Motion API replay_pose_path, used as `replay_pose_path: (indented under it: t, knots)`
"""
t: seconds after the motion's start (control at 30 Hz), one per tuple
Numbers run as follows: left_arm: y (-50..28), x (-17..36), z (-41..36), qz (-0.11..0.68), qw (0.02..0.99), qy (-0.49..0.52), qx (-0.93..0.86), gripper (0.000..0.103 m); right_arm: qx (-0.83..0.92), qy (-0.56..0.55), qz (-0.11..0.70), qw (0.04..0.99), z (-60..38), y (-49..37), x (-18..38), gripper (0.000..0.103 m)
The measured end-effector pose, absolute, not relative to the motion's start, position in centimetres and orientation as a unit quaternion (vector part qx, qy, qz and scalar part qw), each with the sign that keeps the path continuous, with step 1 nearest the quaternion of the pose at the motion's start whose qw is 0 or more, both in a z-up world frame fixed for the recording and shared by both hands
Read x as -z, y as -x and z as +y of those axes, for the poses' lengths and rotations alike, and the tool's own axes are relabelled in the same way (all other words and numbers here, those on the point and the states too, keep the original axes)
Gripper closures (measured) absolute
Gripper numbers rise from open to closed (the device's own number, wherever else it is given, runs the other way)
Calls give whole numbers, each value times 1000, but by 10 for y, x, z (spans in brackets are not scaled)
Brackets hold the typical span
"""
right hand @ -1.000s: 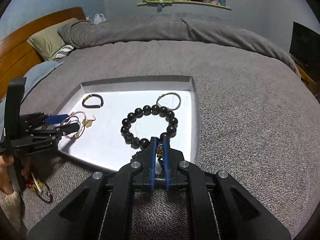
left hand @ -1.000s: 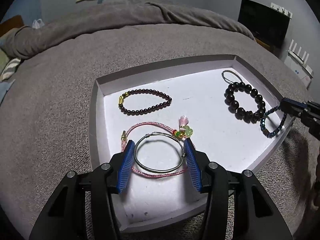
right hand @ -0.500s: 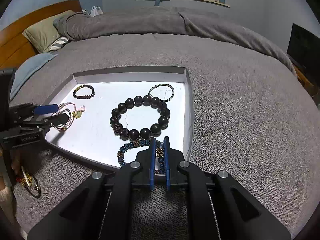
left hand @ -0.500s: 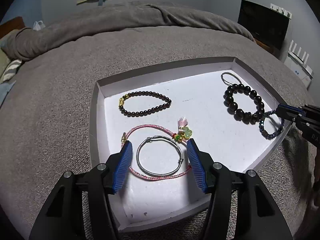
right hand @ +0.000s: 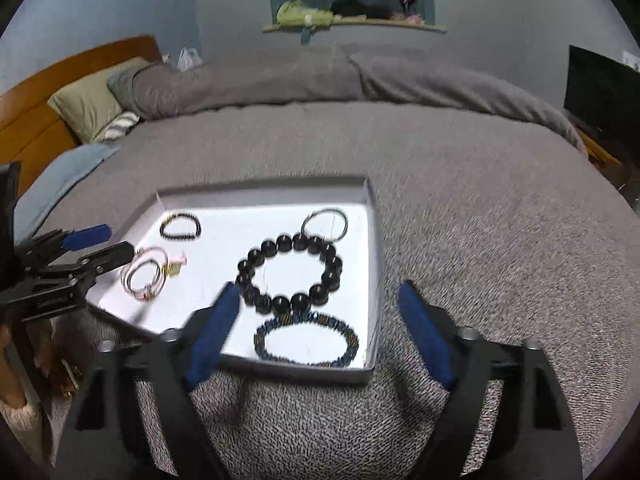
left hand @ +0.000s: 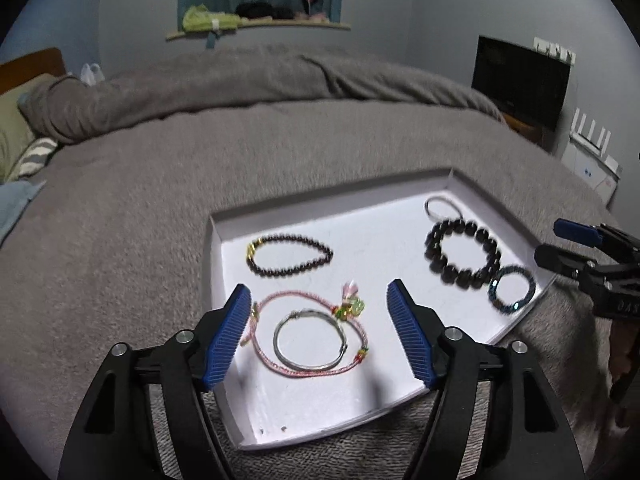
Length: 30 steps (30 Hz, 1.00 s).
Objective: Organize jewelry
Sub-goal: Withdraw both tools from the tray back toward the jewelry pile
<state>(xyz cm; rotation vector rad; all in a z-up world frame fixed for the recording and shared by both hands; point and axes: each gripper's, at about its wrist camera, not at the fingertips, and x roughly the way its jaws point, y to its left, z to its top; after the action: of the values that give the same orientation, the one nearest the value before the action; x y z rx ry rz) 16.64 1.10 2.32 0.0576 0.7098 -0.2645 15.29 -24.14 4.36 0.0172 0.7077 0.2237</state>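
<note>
Opening both claws over the white tray's near edge (right hand: 296,372), I hold nothing: my right claw (right hand: 320,332) spreads above the blue beaded bracelet (right hand: 306,340), my left claw (left hand: 318,336) widens around the silver bangle (left hand: 310,340) inside the pink cord bracelet (left hand: 280,364). Farther in lie the large black bead bracelet (right hand: 290,274), dark small-bead bracelet (left hand: 290,258) and thin ring (right hand: 325,224). Six pieces sit sorted; something, unclear, remains on the bed (right hand: 480,240) beside my left hand.

Gold jewelry (right hand: 68,374) half hidden behind left gripper (right hand: 106,246).
</note>
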Motion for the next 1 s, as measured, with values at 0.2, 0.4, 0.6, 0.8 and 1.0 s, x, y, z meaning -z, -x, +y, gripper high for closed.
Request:
replay_pose_path:
  t: [0.2, 0.4, 0.6, 0.8, 1.0]
  knots:
    - [-139, -44, 19, 288, 952, -22, 99, 11, -72, 3, 321, 944, -242, -151, -50, 6]
    - [-120, -43, 35, 284, 954, 11, 94, 10, -75, -9, 322, 944, -239, -150, -48, 5]
    - [-95, -27, 52, 292, 954, 6, 67, 10, -103, -8, 307, 946, -221, -133, -50, 5]
    - [-72, -13, 79, 304, 951, 26, 49, 10, -135, 1, 288, 948, -200, -109, -54, 5]
    - [-50, 1, 96, 314, 949, 20, 31, 10, -166, 16, 283, 945, -184, -83, -48, 5]
